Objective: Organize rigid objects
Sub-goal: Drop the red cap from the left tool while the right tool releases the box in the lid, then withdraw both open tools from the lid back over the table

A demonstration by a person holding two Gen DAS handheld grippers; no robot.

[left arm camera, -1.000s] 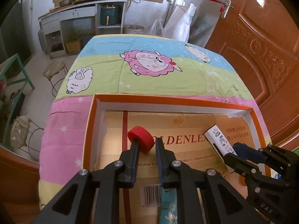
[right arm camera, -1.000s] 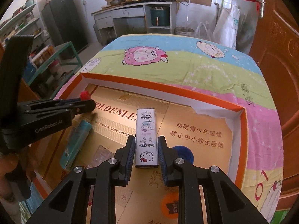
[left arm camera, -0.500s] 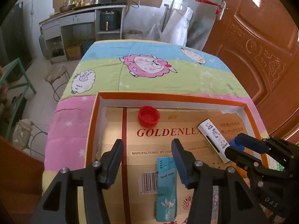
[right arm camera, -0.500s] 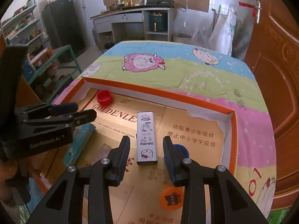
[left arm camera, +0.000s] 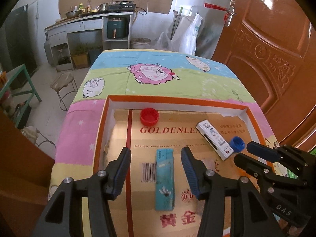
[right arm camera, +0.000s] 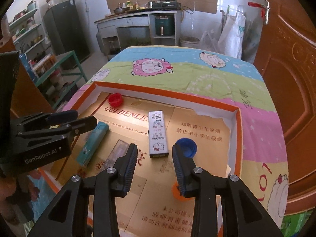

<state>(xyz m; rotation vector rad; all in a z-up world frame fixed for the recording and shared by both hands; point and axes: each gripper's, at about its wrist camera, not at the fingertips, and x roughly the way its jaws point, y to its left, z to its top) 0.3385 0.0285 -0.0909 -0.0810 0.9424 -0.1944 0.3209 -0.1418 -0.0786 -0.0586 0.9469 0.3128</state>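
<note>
Both grippers are hovering over an orange-rimmed tray (left arm camera: 254, 118). The left gripper (left arm camera: 156, 169) is gaping wide and empty above a teal box (left arm camera: 165, 179). The right gripper (right arm camera: 154, 169) is standing partly open, empty, near a white box (right arm camera: 158, 134). A red cap (left arm camera: 149, 115) is lying by the far wall.

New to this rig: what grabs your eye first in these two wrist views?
The shallow orange-rimmed tray lined with gold printed cardboard, set on a cartoon-sheep quilt. Loose in it: a red cap near the far left corner, a white cartoon-printed box in the middle with a blue cap just right of it, and a teal pack on the near left. The left claw and right claw hang open above, holding nothing.
</note>
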